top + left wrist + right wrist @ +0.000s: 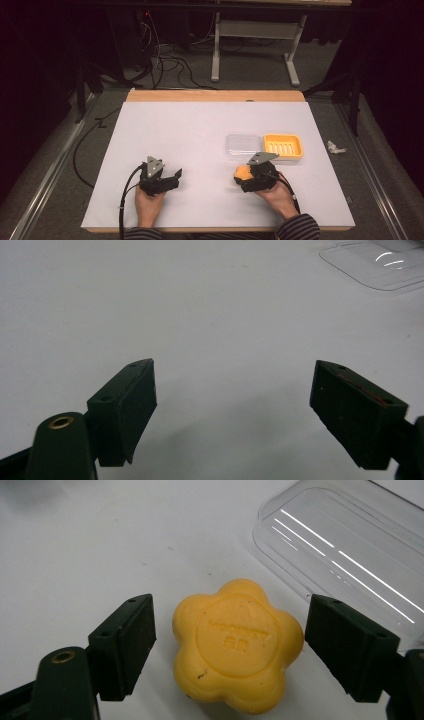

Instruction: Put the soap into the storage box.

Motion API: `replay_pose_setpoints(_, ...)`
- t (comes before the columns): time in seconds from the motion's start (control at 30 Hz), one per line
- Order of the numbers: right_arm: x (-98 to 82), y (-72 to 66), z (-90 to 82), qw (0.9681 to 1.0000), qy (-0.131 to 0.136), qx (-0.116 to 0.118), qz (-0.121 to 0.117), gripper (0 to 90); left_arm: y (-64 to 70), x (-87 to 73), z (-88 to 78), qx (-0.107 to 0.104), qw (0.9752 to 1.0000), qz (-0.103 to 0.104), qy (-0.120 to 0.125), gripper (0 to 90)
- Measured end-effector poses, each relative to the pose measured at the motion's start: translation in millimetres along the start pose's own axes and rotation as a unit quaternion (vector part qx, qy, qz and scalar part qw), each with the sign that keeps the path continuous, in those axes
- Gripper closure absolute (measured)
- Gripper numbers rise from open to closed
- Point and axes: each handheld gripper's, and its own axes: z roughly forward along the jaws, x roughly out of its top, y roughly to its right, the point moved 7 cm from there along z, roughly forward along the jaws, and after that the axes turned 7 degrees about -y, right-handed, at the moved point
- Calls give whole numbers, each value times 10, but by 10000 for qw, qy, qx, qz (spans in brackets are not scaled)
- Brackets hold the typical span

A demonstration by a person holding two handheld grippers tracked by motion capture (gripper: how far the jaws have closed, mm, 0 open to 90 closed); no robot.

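Soap, yellow-orange, flower-shaped with a round embossed centre (lettering too faint to read), lies flat on the white tabletop in the right half, toward the near edge. Right tongs are spread wide with one jaw on either side of the soap; a gap shows on both sides, so neither jaw touches it. In the high view the right tongs sit over the soap, held in the person's right hand. Clear plastic lid lies just beyond the soap, farther from the near edge; orange ribbed soap dish sits just beside the lid, toward the right edge. Left tongs are also spread wide, holding nothing, over bare tabletop in the left half near the near edge, held in the left hand. A corner of the lid shows in the left gripper view. Small crumpled white scrap lies off the tabletop's right edge.
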Motion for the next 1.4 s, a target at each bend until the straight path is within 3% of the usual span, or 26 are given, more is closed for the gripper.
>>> replay_pose_setpoints(0.47,-36,44,136,9996,-267,7,-35,196,-6,2,3,12,10000,-23,-6,195)
replay_pose_setpoints(0.9,-51,33,202,9993,-373,6,-36,259,-7,2,3,18,10000,-16,-3,195)
replay_pose_setpoints(1.0,-75,35,232,9987,-498,5,-55,259,-7,3,3,16,10000,-23,-4,194)
replay_pose_setpoints(1.4,-81,33,215,9990,-441,-9,-18,270,-15,0,9,45,10000,-15,-29,194)
